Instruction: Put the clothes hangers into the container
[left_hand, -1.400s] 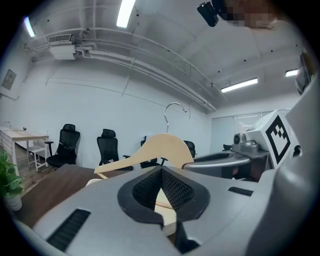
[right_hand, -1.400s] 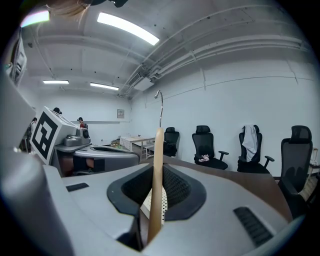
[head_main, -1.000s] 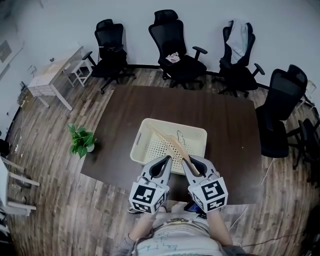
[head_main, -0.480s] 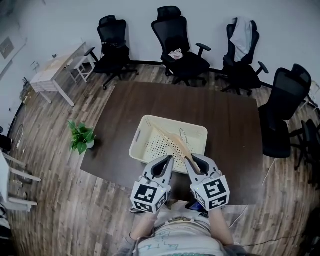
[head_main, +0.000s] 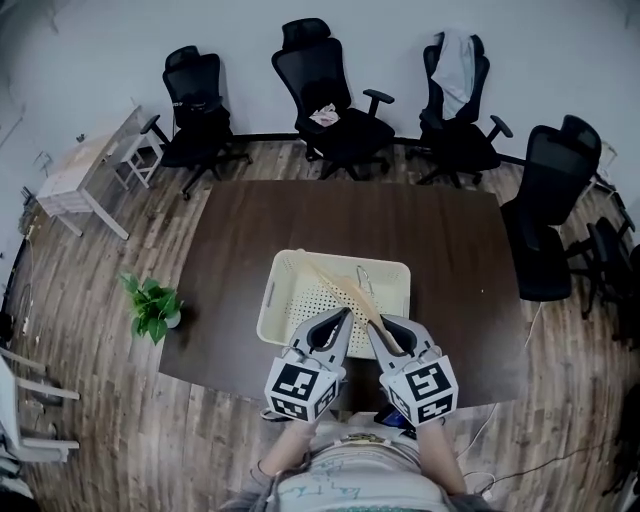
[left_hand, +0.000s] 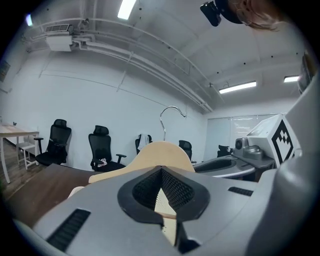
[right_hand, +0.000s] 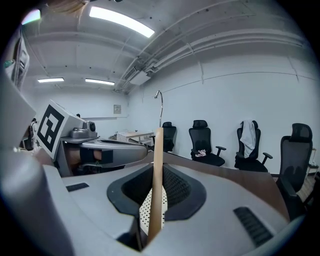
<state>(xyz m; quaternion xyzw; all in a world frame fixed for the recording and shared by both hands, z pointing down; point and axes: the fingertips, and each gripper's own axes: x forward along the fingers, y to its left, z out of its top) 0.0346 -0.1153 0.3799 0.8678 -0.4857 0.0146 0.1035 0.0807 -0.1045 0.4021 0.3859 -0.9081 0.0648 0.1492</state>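
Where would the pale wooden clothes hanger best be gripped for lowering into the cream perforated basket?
By its near arm, from the person's side, probably: the pale wooden clothes hanger is thin and flat, edge-on in the right gripper, far arm over the cream perforated basket.

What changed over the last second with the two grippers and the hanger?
The left gripper edged closer to the wooden hanger. Unchanged: the right gripper stays clamped on that hanger above the basket.
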